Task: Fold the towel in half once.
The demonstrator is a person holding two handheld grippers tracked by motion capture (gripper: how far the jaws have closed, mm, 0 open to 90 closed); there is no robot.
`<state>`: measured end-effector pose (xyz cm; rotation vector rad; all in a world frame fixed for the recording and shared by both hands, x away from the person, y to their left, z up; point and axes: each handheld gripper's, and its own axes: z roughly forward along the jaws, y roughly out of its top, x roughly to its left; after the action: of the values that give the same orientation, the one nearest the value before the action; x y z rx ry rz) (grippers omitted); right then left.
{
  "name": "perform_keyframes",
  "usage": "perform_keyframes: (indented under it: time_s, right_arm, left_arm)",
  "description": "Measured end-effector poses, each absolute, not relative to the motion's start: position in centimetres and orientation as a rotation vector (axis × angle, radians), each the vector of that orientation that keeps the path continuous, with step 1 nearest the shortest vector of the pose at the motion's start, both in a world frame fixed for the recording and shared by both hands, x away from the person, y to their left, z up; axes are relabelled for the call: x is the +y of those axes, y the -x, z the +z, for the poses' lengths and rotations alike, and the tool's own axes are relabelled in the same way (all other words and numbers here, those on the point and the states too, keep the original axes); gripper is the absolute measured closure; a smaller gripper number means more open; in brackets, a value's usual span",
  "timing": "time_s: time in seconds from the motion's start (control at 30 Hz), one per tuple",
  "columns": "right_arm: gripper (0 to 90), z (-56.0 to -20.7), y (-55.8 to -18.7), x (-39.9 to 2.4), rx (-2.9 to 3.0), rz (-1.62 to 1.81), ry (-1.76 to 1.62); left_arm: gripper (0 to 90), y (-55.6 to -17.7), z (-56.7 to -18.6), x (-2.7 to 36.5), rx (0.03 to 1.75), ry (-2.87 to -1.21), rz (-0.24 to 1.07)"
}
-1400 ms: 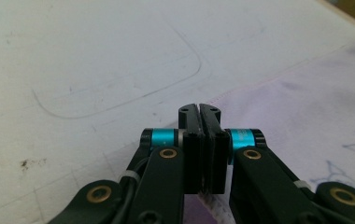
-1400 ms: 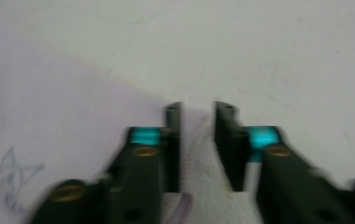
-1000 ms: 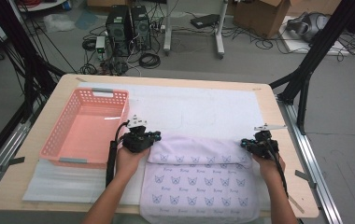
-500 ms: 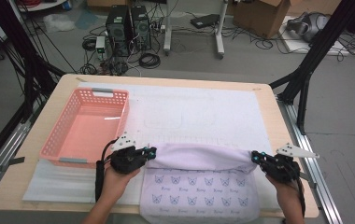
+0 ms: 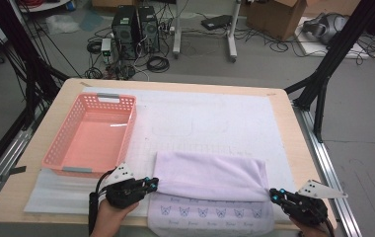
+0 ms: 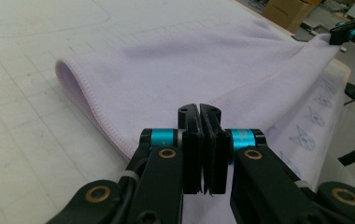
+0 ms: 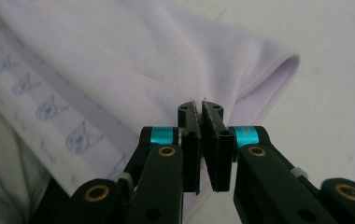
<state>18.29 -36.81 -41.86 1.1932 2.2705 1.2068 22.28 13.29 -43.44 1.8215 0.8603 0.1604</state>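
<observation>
High view, read from the left: a pink basket (image 5: 89, 136) sat on the white mat (image 5: 215, 118), just beyond and to the left of the left gripper (image 5: 152, 183), close to it but clear of its fingers. That gripper lay low at the near edge of the wooden table (image 5: 294, 118), its fingers pinching the left corner of the folded-over flap of the lilac towel (image 5: 210, 175); the left gripper view showed the jaws pressed together on the cloth's hem, with the fold's rounded edge just ahead and to their left. Between the two grippers the towel stretched flat, its plain upper layer doubled toward the person over a lower layer printed with small blue animal faces, which ran along the table's near edge below the fingertips. At the right, the right gripper (image 5: 274, 195) pinched the flap's other corner, jaws squeezed shut on the fabric in the right gripper view. Nothing lay between either gripper and the towel.
</observation>
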Motion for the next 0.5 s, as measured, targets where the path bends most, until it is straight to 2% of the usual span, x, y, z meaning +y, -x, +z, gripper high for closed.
perform_keyframes:
  time_s: [0.1,0.13,0.17,0.2,0.23,0.37,0.5]
  right_arm:
    - [83.9,-42.0,-18.1,-36.9,2.322,1.197,-1.199]
    - [77.9,-41.9,-18.1,-36.9,2.330,1.202,-1.197]
    - [70.5,-41.7,-18.1,-37.0,2.312,1.211,-1.206]
    - [66.3,-41.4,-18.3,-37.2,2.276,1.247,-1.226]
    - [64.9,-41.1,-18.5,-37.5,2.239,1.287,-1.242]
    - [62.0,-40.4,-20.2,-37.7,2.107,1.318,-1.313]
    - [59.5,-40.1,-21.7,-37.9,2.021,1.397,-1.348]
  left_arm:
    - [84.2,-22.2,-43.7,13.2,0.857,-1.821,0.170]
    - [74.6,-22.3,-43.7,13.1,0.862,-1.808,0.190]
    - [59.7,-22.5,-43.6,13.0,0.878,-1.799,0.218]
    - [50.7,-22.8,-43.6,12.9,0.884,-1.797,0.236]
    - [47.0,-23.2,-43.5,12.8,0.882,-1.796,0.254]
    - [41.6,-24.9,-43.3,12.5,0.910,-1.785,0.287]
    - [40.9,-26.8,-43.1,12.1,0.924,-1.771,0.292]
